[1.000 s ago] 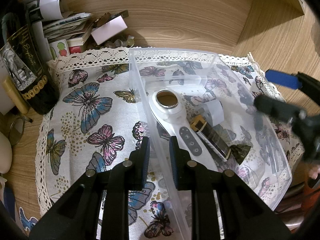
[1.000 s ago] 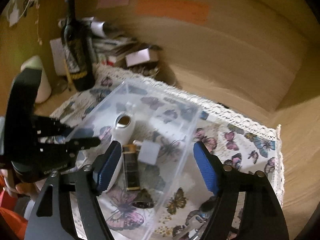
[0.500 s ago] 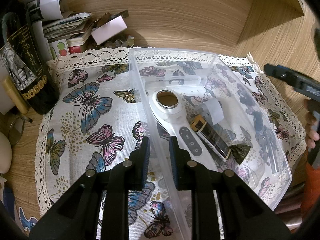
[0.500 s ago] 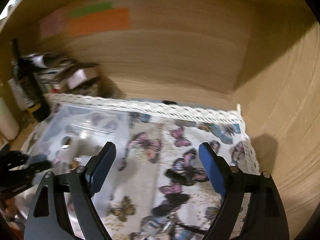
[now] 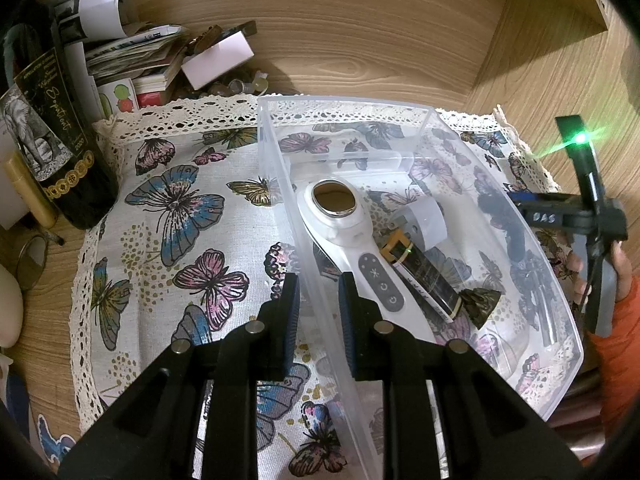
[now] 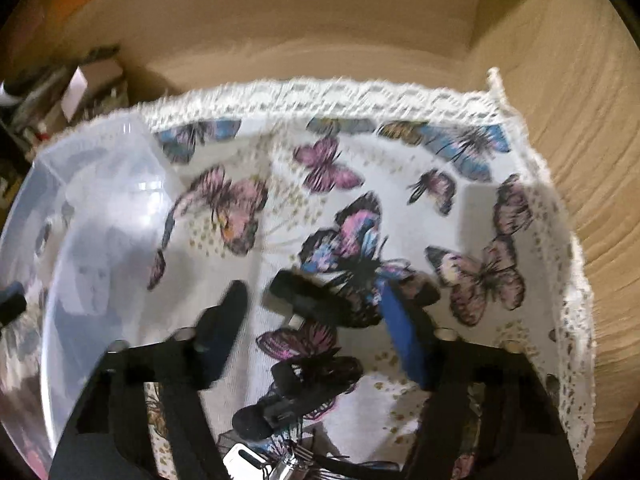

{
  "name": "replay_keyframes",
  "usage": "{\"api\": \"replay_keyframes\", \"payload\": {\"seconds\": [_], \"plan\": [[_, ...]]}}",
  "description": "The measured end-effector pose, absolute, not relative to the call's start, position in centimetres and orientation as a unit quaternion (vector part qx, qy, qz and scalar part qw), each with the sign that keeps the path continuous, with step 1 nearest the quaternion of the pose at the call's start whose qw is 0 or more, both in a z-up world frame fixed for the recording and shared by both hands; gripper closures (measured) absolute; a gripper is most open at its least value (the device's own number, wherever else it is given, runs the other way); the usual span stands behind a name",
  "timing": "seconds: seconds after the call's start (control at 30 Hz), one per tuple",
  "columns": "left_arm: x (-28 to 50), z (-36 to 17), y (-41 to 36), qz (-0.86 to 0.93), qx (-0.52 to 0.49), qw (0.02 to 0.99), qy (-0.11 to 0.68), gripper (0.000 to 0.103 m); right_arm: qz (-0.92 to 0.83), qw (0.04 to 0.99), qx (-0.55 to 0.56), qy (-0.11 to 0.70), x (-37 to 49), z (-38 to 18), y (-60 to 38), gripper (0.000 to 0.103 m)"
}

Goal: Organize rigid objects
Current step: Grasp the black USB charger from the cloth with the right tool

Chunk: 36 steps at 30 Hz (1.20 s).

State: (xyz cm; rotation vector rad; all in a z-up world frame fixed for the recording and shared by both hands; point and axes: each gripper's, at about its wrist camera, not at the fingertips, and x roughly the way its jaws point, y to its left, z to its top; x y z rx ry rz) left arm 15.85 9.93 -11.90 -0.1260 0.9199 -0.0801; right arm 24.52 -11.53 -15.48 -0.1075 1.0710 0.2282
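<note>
A clear plastic bin (image 5: pixel 280 184) stands on a butterfly-print cloth (image 5: pixel 172 216). In it lie a white handheld device (image 5: pixel 344 236) with buttons, a black and gold tube (image 5: pixel 424 280), a white roll (image 5: pixel 428 220) and a small dark wrapped piece (image 5: pixel 480 300). My left gripper (image 5: pixel 316 312) is shut on the bin's left wall. To the right of the bin, my right gripper (image 6: pixel 312 320) is low over the cloth. Its jaws are closing, with a black clip-like piece (image 6: pixel 320 300) between them. The pads do not visibly press on it; the view is blurred.
A dark wine bottle (image 5: pixel 52 132), stacked papers and a white box (image 5: pixel 216 56) crowd the back left corner. Wooden walls close the back and right. More black pieces (image 6: pixel 316 376) and metal keys (image 6: pixel 288 468) lie near my right gripper. A hand (image 5: pixel 580 268) holds the right gripper.
My right gripper swung from above the bin to the right and sank toward the cloth, its jaws narrowing around the black piece. The left gripper and the bin have not moved.
</note>
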Motion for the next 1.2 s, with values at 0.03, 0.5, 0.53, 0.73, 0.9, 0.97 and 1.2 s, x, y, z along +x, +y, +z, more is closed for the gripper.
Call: {"api": "replay_keyframes", "payload": {"seconds": [0.03,0.5,0.53,0.73,0.9,0.97,1.2], "plan": [[15.8,-11.9,10.0,-0.039,-0.061,0.893,0.443,0.084,0.104,0.857,-0.057,0.502,24.4,-15.6,-11.4,0.056],[15.8,-11.9,9.9,-0.039,-0.062,0.893,0.443,0.084,0.112,0.882,-0.084,0.451,22.3,-12.6,-10.3,0.071],[15.8,-11.9,9.9,-0.039,-0.062,0.893,0.443,0.084,0.111,0.884,-0.088,0.445,22.0,-12.2,-10.0,0.071],[15.8,-11.9,9.9,-0.039,-0.061,0.893,0.443,0.084,0.13,0.895,-0.083,0.419,20.7,-9.7,-9.4,0.071],[15.8,-11.9,9.9,-0.039,-0.062,0.894,0.443,0.084,0.148,0.906,-0.083,0.387,19.4,-7.6,-8.3,0.071],[15.8,-11.9,9.9,-0.039,-0.062,0.894,0.443,0.084,0.157,0.909,-0.085,0.377,19.0,-7.0,-7.7,0.071],[15.8,-11.9,9.8,-0.039,-0.059,0.894,0.443,0.084,0.194,0.912,-0.103,0.347,17.5,-5.3,-5.4,0.071]]}}
